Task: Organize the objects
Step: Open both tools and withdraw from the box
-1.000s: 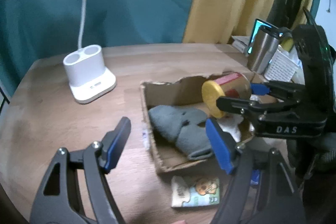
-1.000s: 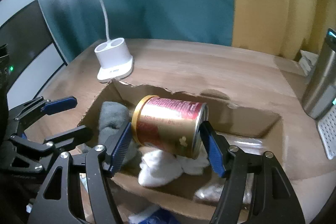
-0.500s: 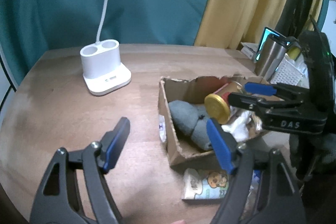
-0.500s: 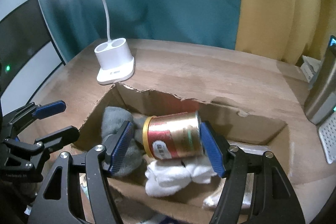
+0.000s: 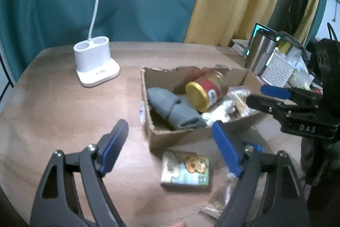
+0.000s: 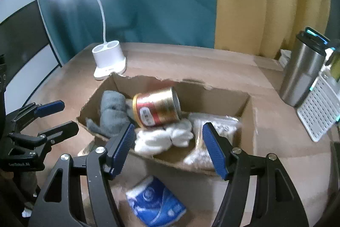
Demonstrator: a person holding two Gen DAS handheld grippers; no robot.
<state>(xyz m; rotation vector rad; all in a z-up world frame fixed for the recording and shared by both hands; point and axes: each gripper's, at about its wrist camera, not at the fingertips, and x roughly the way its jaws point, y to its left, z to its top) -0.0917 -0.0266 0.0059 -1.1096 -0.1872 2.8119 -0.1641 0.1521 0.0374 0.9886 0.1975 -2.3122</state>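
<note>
Two claws are in view, both spread wide and gripping nothing. Left claw (image 5: 170, 139) hangs at lower centre of its frame, above the wooden table (image 5: 63, 116). Right claw (image 6: 167, 142) sits at lower centre of its frame, at the near wall of the torn brown cardboard box (image 6: 246, 112). Inside the box, the red-and-gold cylindrical tin can (image 6: 157, 107) lies on its side, resting on white cloth (image 6: 163, 138) beside a grey knitted sock (image 6: 112, 114). One blue plastic packet (image 6: 155, 203) lies on the table at lower centre, outside the box.

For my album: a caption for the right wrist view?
Open right gripper above a cardboard box holding a red-gold can, socks.
</note>
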